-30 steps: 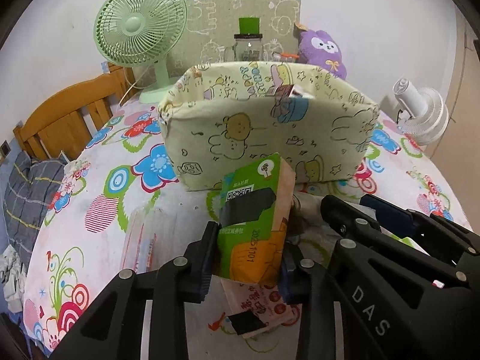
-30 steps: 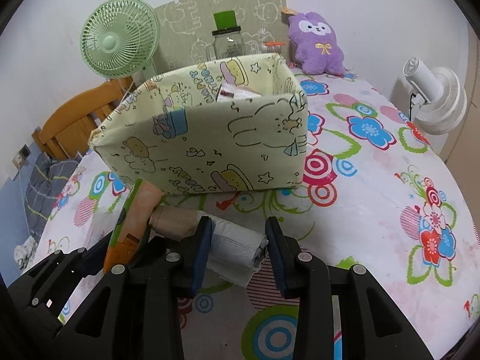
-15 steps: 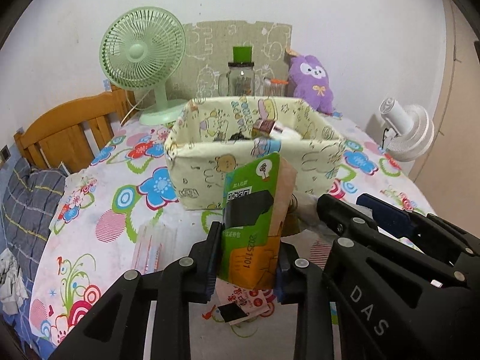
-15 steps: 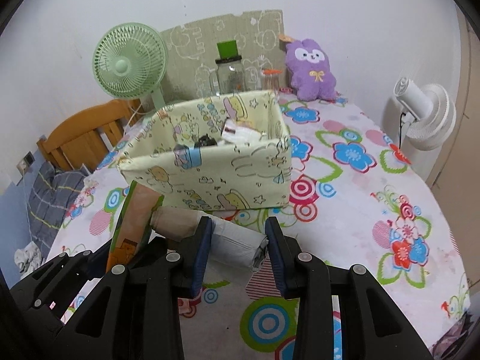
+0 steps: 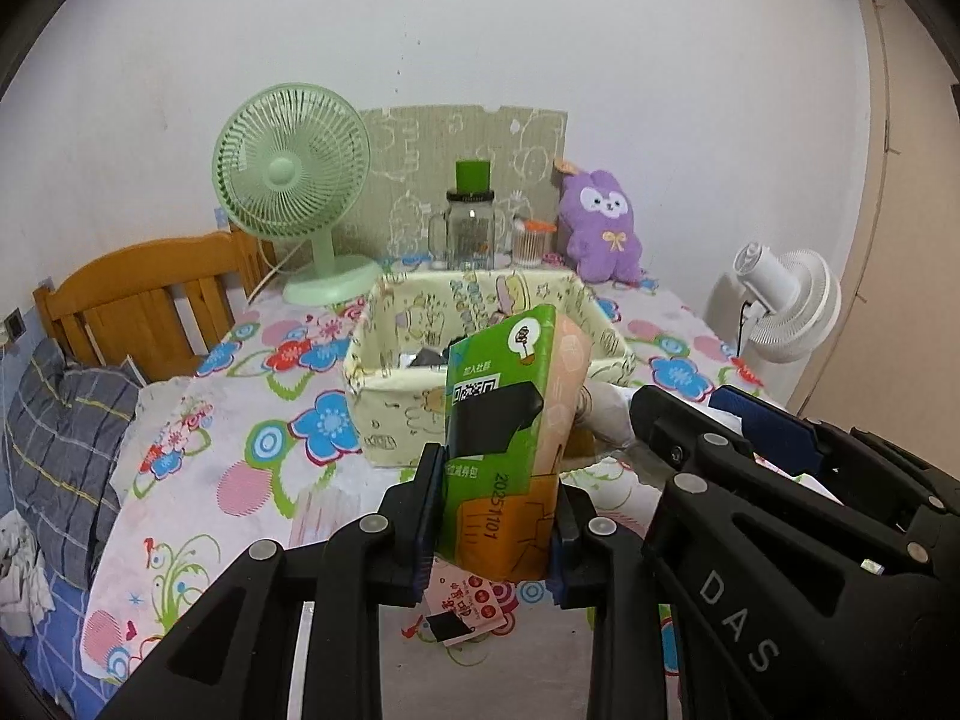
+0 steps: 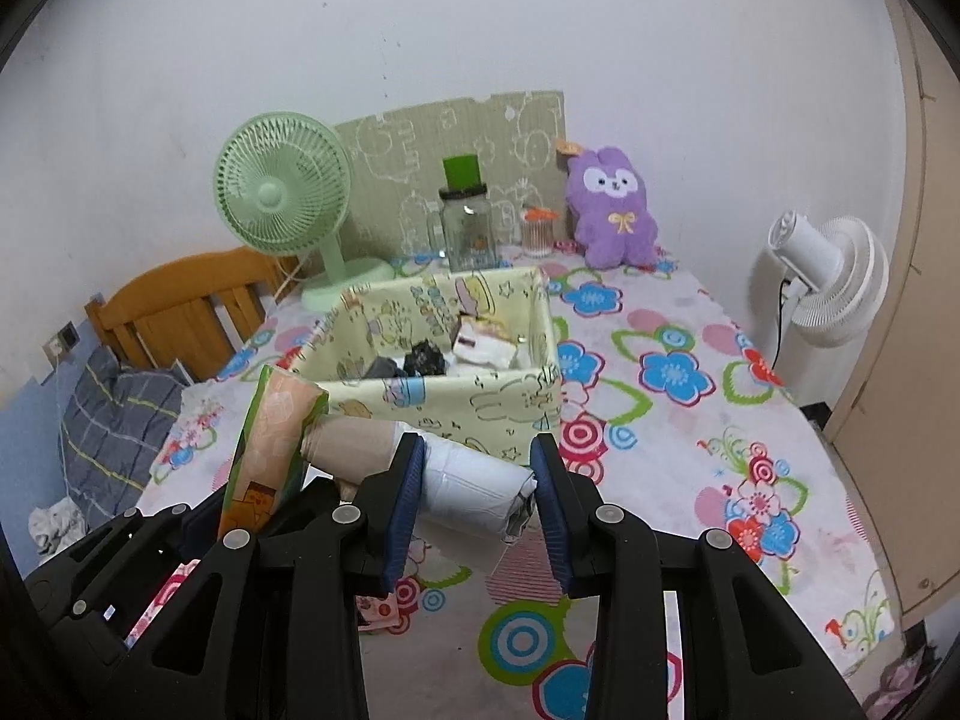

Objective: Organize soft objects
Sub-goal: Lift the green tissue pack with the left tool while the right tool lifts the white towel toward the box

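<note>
Lifted higher than a second ago: green tissue pack [image 5: 501, 450] clamped in left gripper [image 5: 492, 525], white roll [image 6: 474, 489] pinched in right gripper [image 6: 477, 501], both near fabric bin [image 6: 480, 396]. Best carried past near rim, then released.

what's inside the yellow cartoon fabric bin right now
In the fabric bin lie a dark crumpled item, a grey piece and white packets. Its near wall hides the bottom.

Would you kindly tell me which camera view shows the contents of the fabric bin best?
The right wrist view: it looks down into the fabric bin, showing dark and white items inside. In the left wrist view, the green tissue pack blocks much of the bin's interior.
</note>
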Action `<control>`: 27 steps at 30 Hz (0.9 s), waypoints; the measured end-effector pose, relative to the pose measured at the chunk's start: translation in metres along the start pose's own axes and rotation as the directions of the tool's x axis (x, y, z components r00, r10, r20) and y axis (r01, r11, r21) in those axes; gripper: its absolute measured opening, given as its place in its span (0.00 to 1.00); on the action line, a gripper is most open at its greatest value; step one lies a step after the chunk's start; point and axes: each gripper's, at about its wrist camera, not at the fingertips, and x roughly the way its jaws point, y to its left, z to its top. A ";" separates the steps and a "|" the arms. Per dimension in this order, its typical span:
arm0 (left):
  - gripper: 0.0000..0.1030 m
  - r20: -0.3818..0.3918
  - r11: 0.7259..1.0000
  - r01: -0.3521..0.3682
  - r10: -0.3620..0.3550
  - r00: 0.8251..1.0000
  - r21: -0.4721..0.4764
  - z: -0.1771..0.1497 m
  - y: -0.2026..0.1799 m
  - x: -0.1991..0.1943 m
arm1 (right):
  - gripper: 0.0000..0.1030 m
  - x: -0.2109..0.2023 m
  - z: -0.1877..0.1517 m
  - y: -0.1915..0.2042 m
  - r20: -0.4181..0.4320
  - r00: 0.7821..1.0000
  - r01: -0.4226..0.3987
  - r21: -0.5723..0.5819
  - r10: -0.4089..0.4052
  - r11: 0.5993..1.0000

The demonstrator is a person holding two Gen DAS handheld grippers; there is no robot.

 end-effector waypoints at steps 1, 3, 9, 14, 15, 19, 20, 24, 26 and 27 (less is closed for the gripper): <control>0.26 0.006 1.000 0.001 -0.001 1.000 -0.001 0.001 0.000 -0.003 | 0.38 -0.002 0.002 0.001 0.006 1.000 -0.001 -0.002 0.001 1.000; 0.26 0.017 1.000 0.001 -0.001 1.000 -0.002 0.003 0.000 -0.008 | 0.38 -0.008 0.004 0.003 0.017 1.000 -0.003 -0.005 0.003 1.000; 0.26 0.045 1.000 0.005 -0.005 0.999 -0.005 0.010 0.000 -0.021 | 0.38 -0.022 0.010 0.005 0.049 0.999 -0.009 -0.010 0.009 1.000; 0.25 0.062 1.000 0.013 -0.013 0.998 -0.007 0.014 0.001 -0.026 | 0.38 -0.028 0.014 0.008 0.066 0.998 -0.009 -0.014 0.010 1.000; 0.25 0.064 1.000 0.014 -0.013 0.998 -0.007 0.014 0.002 -0.027 | 0.38 -0.029 0.015 0.008 0.069 0.998 -0.009 -0.014 0.010 1.000; 0.25 0.070 1.000 0.017 -0.016 0.997 -0.008 0.017 0.002 -0.027 | 0.38 -0.029 0.018 0.009 0.073 0.997 -0.010 -0.013 0.011 1.000; 0.25 0.072 1.000 0.018 -0.018 0.997 -0.009 0.018 0.003 -0.027 | 0.38 -0.029 0.020 0.009 0.074 0.997 -0.009 -0.012 0.010 1.000; 0.25 0.076 1.000 0.021 -0.020 0.997 -0.010 0.022 0.003 -0.025 | 0.38 -0.027 0.024 0.009 0.079 0.997 -0.009 -0.010 0.010 1.000; 0.25 0.078 1.000 0.022 -0.021 0.997 -0.010 0.024 0.004 -0.023 | 0.38 -0.024 0.027 0.009 0.081 0.997 -0.009 -0.008 0.009 1.000; 0.25 0.079 1.000 0.022 -0.021 0.997 -0.011 0.026 0.004 -0.022 | 0.38 -0.024 0.028 0.009 0.082 0.997 -0.009 -0.008 0.010 1.000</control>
